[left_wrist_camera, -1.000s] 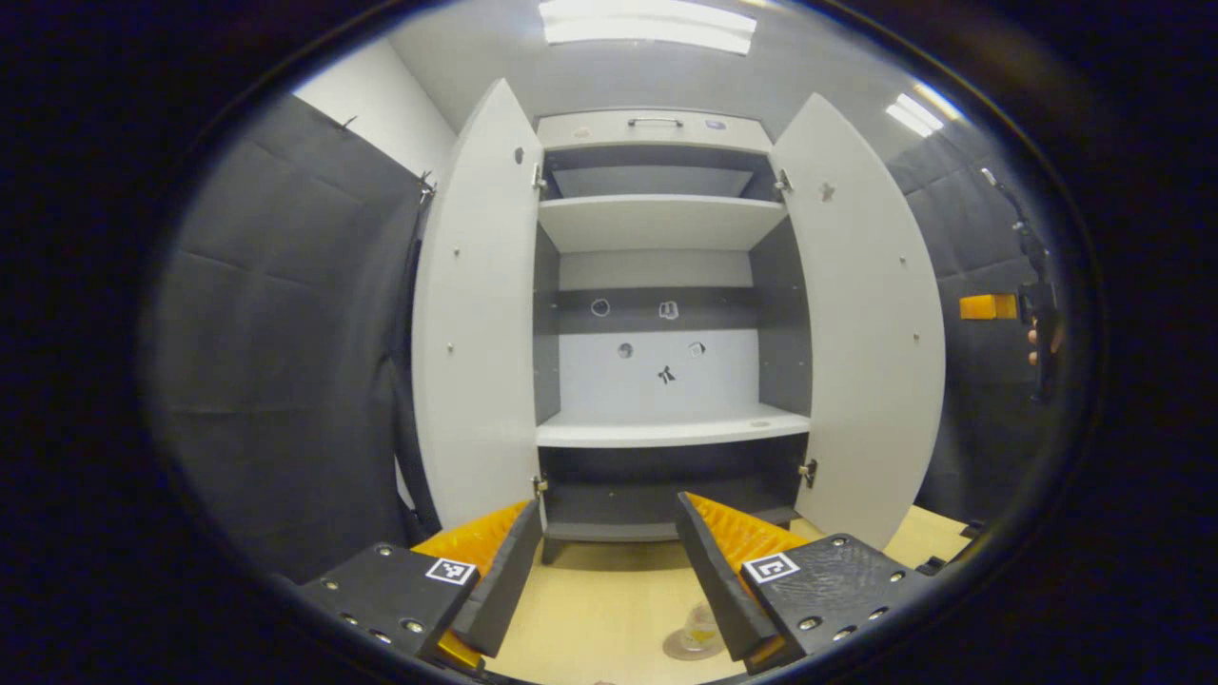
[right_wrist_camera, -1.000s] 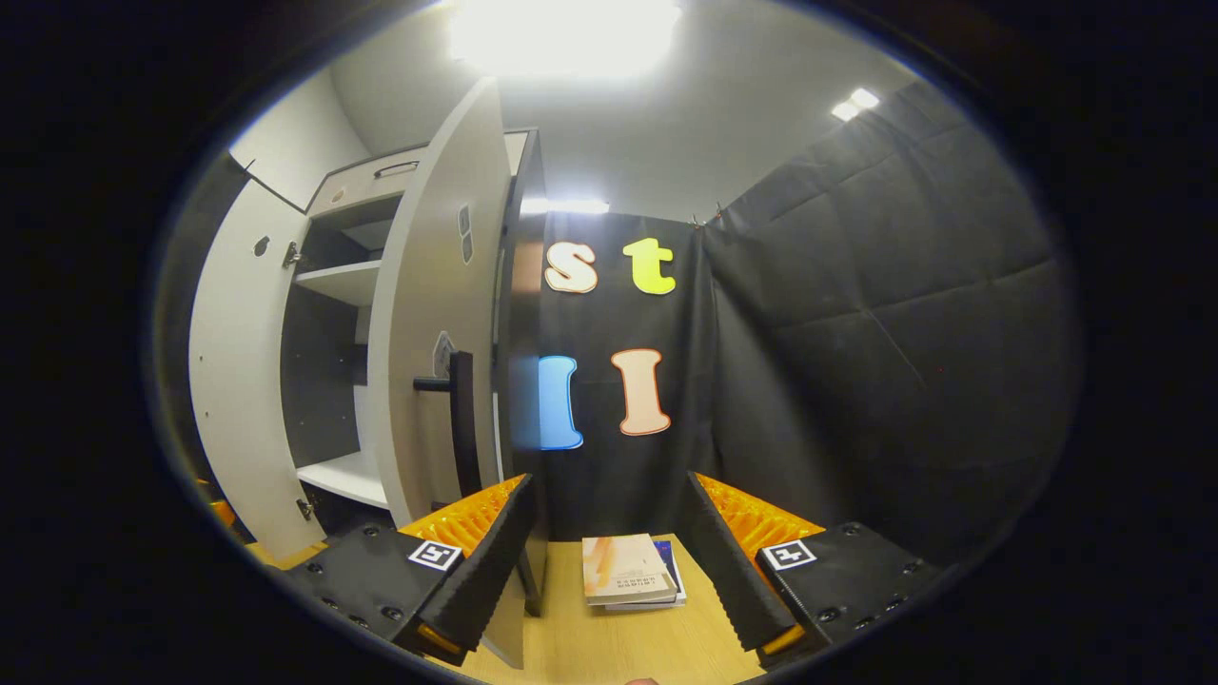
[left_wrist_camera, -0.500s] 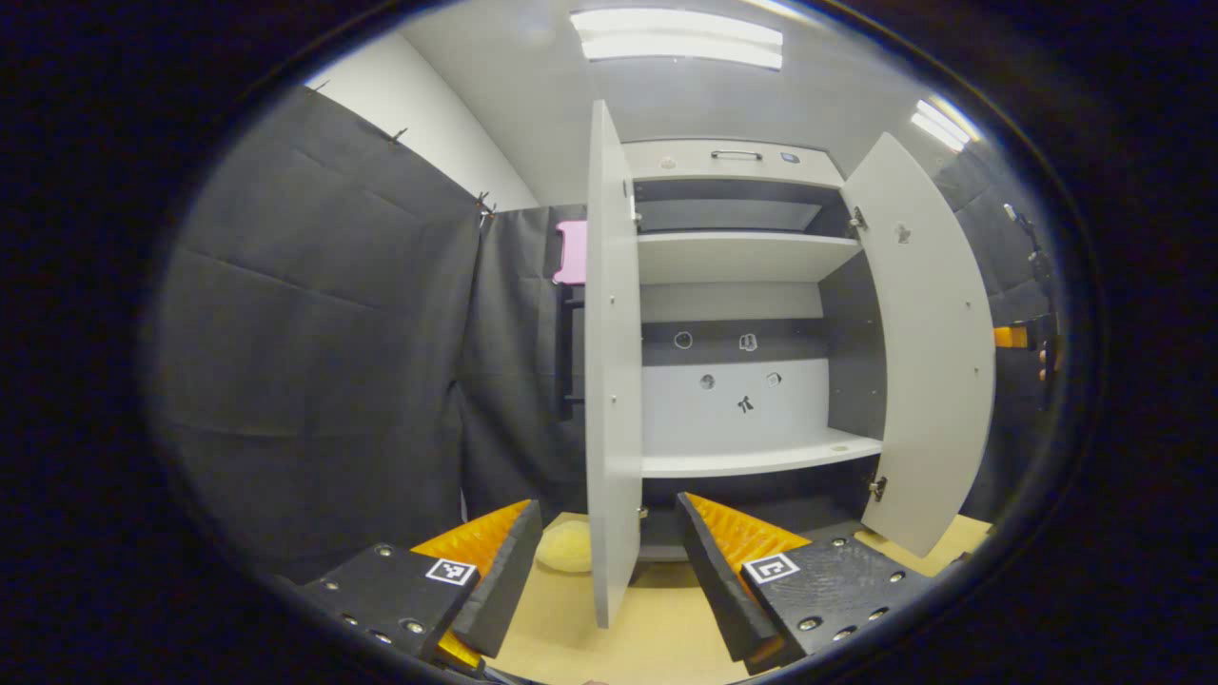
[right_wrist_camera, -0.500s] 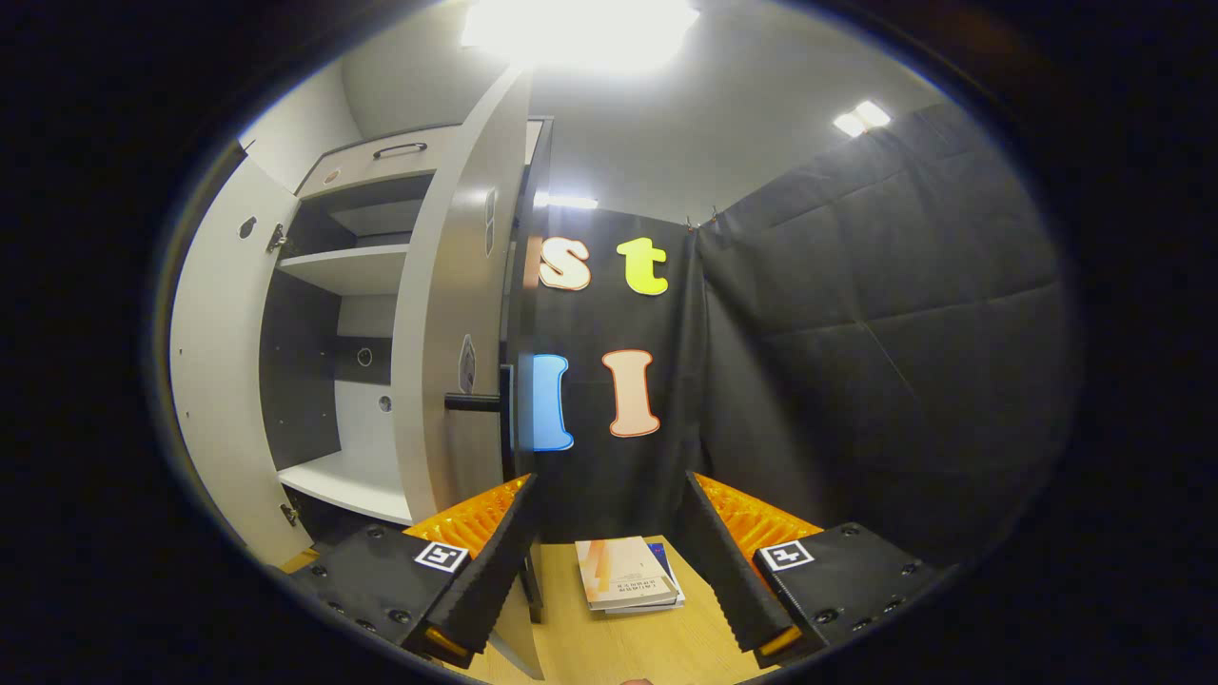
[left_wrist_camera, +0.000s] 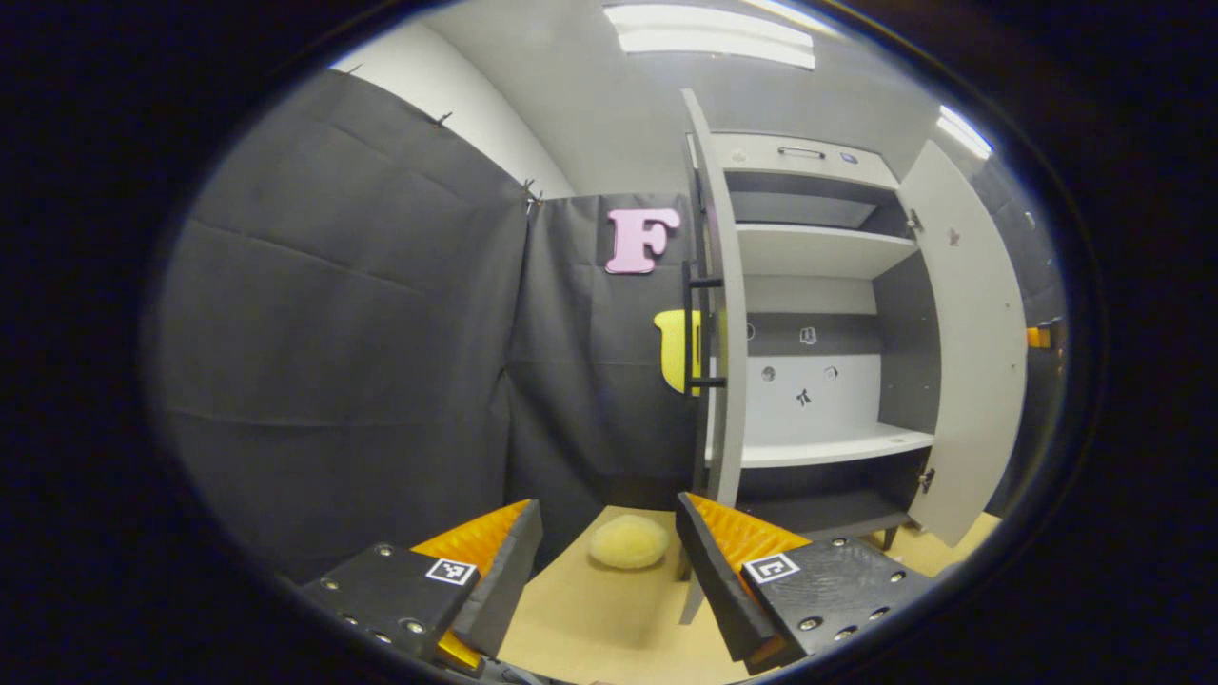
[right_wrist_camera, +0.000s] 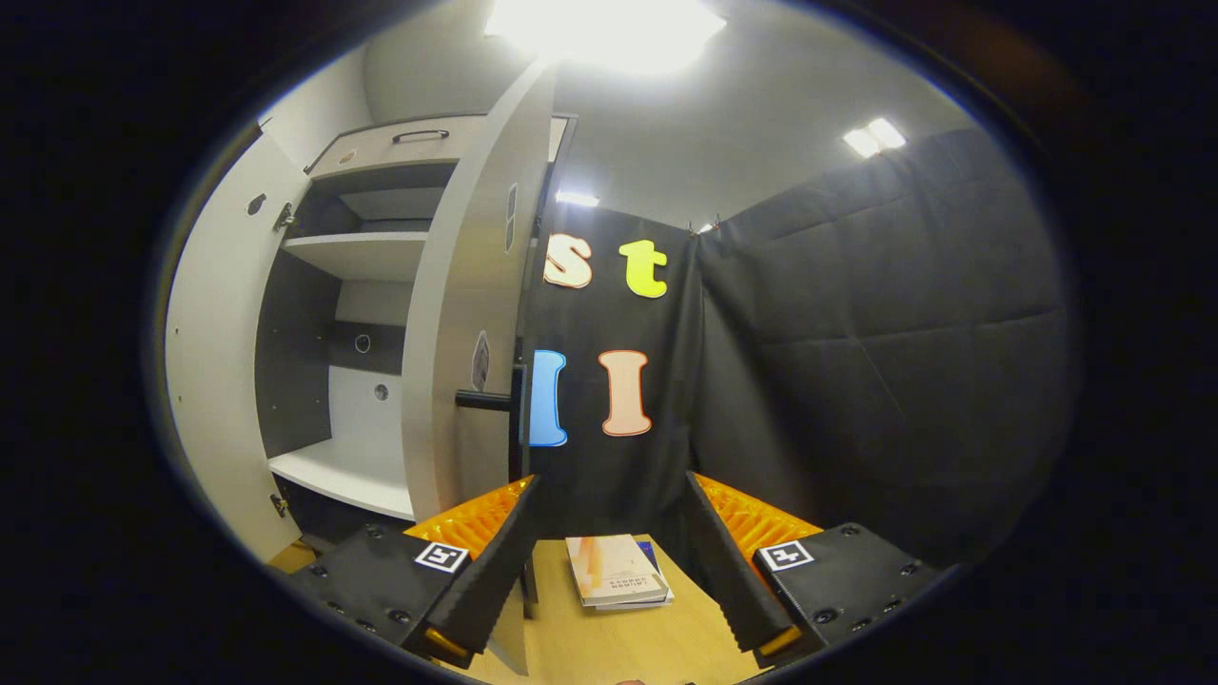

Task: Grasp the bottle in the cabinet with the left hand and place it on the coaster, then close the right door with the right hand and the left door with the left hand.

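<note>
In the left gripper view, the left tool (left_wrist_camera: pixel 604 571) is being held low over the bench (left_wrist_camera: pixel 590 628) with its fingers apart and nothing between them; a pale round pad (left_wrist_camera: pixel 628 541) is lying just beyond. Farther off, the left door (left_wrist_camera: pixel 720 314) is being seen edge-on, with its dark handle (left_wrist_camera: pixel 689 333) facing the tool, and the right door (left_wrist_camera: pixel 971 352) is standing wide open. The cabinet (left_wrist_camera: pixel 818 314) shelves are lying bare, so the bottle is judged to be already out; where it stands cannot be told. In the right gripper view, the right tool (right_wrist_camera: pixel 609 561) is likewise being held apart and empty, near books (right_wrist_camera: pixel 614 571), beside the right door's handle (right_wrist_camera: pixel 509 404). Both closings are judged to be left.
</note>
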Demonstrator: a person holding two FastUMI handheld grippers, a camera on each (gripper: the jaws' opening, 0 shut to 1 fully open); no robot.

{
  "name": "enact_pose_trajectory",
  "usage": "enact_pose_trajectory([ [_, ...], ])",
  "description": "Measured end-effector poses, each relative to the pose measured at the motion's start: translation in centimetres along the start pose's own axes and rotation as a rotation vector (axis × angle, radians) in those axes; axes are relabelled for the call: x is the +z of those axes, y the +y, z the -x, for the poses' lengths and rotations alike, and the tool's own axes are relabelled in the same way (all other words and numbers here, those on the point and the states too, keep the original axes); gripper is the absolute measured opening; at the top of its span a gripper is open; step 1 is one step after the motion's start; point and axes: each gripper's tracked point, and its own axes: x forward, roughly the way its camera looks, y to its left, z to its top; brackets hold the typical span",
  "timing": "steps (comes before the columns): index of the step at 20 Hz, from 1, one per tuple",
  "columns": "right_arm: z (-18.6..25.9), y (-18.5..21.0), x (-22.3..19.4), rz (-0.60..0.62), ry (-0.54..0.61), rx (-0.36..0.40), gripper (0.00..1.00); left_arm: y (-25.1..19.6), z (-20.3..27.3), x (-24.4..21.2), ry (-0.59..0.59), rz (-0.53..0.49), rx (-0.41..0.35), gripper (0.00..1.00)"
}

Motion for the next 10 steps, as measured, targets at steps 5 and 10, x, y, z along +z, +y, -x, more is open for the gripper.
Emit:
enact_pose_trajectory([
  [5,1.0,3.1,0.3,-0.008,-0.013,0.021,0.95,1.3,-1.1,-0.3,-0.004,-0.01,-0.025,0.86],
  [10,1.4,7.1,0.5,-0.021,-0.028,0.065,0.95,2.7,-2.2,-0.8,0.004,0.004,-0.039,0.86],
])
